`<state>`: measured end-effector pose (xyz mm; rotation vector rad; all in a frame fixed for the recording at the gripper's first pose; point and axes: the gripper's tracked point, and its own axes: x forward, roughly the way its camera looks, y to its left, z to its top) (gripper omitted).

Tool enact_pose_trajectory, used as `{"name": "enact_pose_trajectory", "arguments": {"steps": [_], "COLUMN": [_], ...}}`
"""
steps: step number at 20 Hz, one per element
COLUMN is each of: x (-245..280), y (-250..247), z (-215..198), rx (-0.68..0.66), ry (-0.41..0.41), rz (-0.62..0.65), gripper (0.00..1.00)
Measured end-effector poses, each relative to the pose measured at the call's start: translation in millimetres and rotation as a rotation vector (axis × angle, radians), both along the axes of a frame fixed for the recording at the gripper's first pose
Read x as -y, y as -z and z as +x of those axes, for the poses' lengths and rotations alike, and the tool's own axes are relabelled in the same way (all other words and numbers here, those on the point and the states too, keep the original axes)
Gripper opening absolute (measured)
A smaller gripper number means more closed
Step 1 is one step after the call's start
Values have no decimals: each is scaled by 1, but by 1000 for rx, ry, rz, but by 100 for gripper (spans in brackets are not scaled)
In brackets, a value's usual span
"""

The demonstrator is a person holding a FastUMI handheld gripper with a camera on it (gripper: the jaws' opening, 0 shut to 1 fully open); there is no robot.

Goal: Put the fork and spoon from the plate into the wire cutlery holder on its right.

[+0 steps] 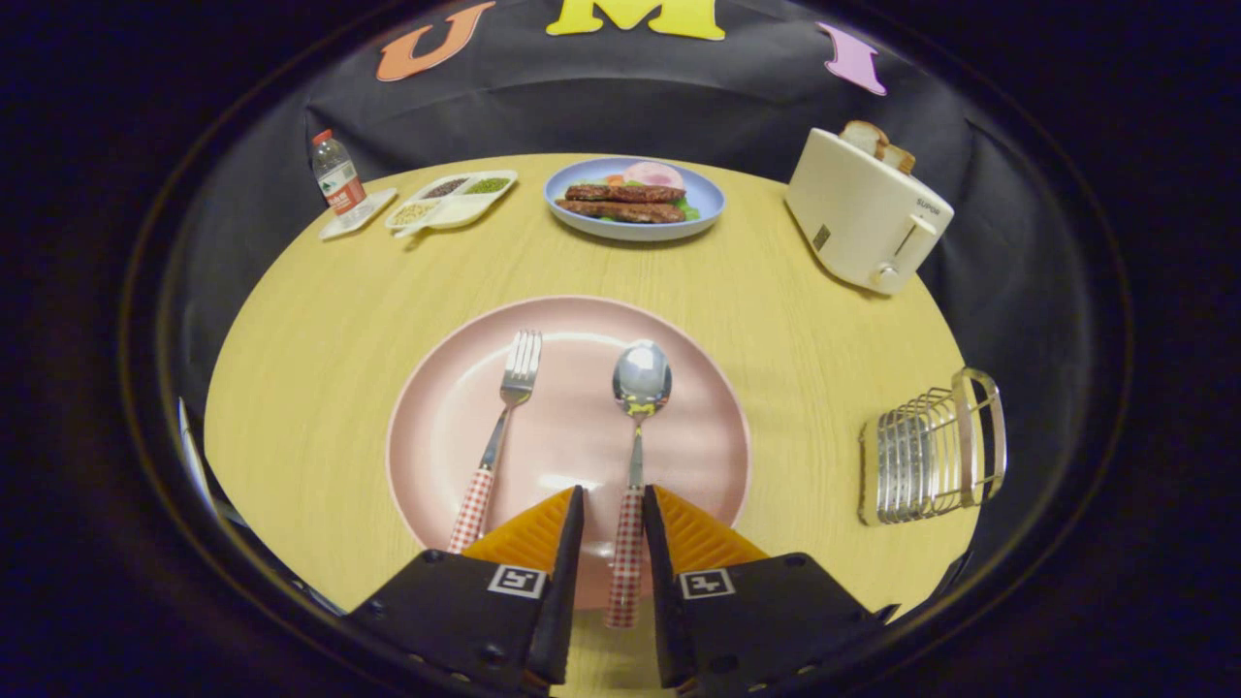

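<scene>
Glossy metal spoon (641, 380), shiny wire holder (929, 451), matt wood-grain table (320, 320).

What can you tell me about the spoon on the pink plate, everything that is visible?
The spoon has a shiny metal bowl and neck and a red-and-white checked handle. It lies flat on the pink plate, bowl pointing away, right of the fork. Its handle runs between the gripper fingers; a small gap shows on each side, so it looks not yet clamped.

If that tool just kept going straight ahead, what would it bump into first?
The tool already has the spoon handle between its fingers, seemingly with small gaps. Going straight on, it would slide along the spoon toward its bowl on the pink plate; the blue food plate lies far beyond.
</scene>
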<state>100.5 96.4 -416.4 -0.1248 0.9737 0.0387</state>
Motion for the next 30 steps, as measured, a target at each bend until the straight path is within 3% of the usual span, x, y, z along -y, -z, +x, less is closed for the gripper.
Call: {"name": "enact_pose_trajectory", "arguments": {"steps": [1,2,3,7,14,24,30], "x": [-1,2,4,3,17,130,195], "y": [2,0,7,-8,-67,-135,-142], "z": [-1,2,3,-3,-19,-34,-53], "rx": [-7,-8,-6,7,97,106,7], "ry": [1,20,42,44,27,176,273], "rz": [6,0,-6,8,24,20,34], "gripper": [29,28,14,5,4,4,4]}}
